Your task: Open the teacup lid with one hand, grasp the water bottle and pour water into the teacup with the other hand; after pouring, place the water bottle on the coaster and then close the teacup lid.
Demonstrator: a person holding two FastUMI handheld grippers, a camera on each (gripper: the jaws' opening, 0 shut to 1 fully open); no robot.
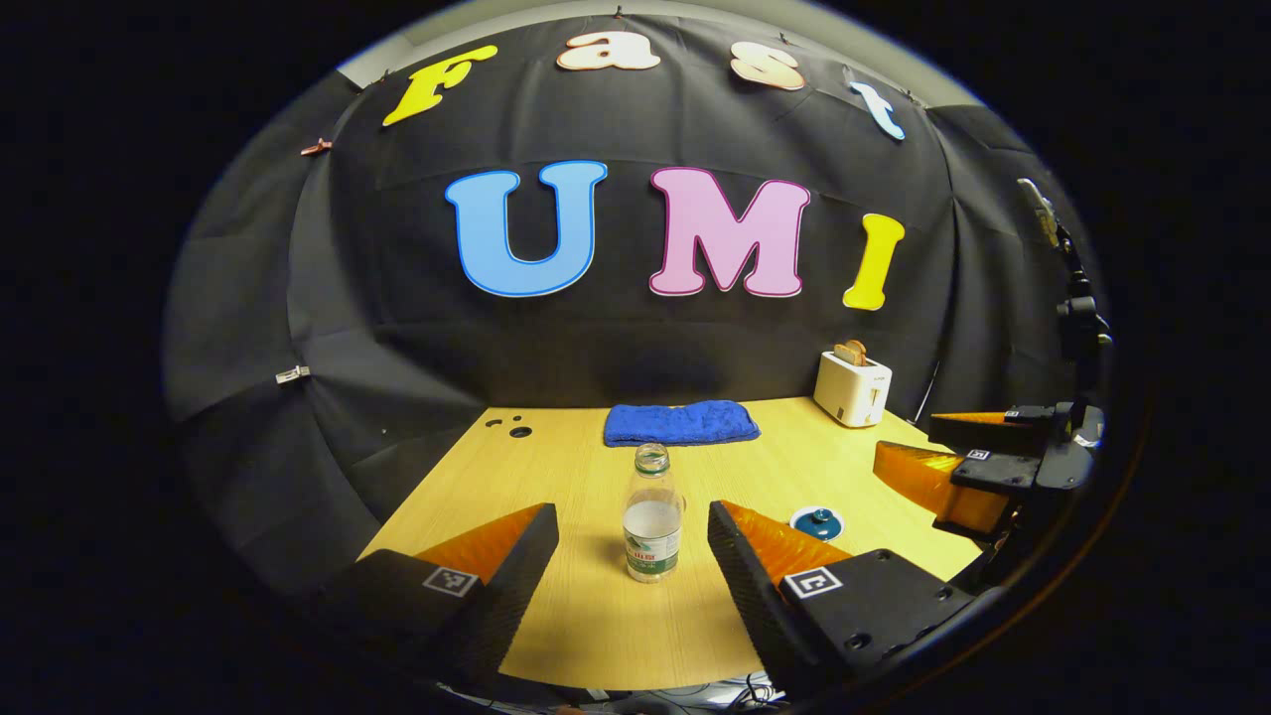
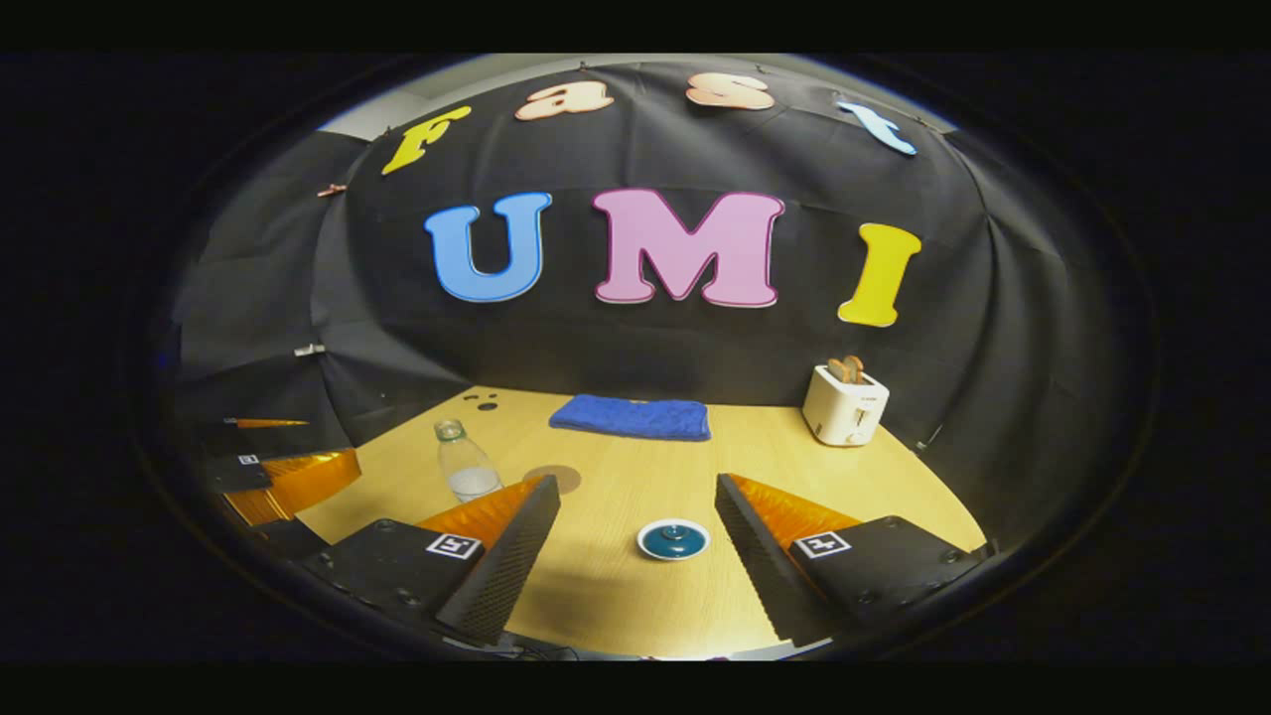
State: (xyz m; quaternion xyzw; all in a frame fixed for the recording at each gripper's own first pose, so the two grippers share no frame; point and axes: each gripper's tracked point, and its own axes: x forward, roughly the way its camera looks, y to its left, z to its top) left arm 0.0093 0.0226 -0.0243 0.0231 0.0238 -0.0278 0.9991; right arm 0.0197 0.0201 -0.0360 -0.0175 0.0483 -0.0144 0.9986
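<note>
The left gripper (image 1: 633, 531) stands wide open, holding nothing, with the uncapped water bottle (image 1: 651, 516) upright just ahead between its fingers. The right gripper (image 2: 637, 501) is equally spread and empty, the lidded teacup (image 2: 673, 540) ahead on the worktop (image 2: 616, 586).

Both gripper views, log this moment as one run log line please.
stage: approach | left gripper: open, lined up on water bottle | right gripper: open, facing teacup, lid on | coaster: bare
</note>
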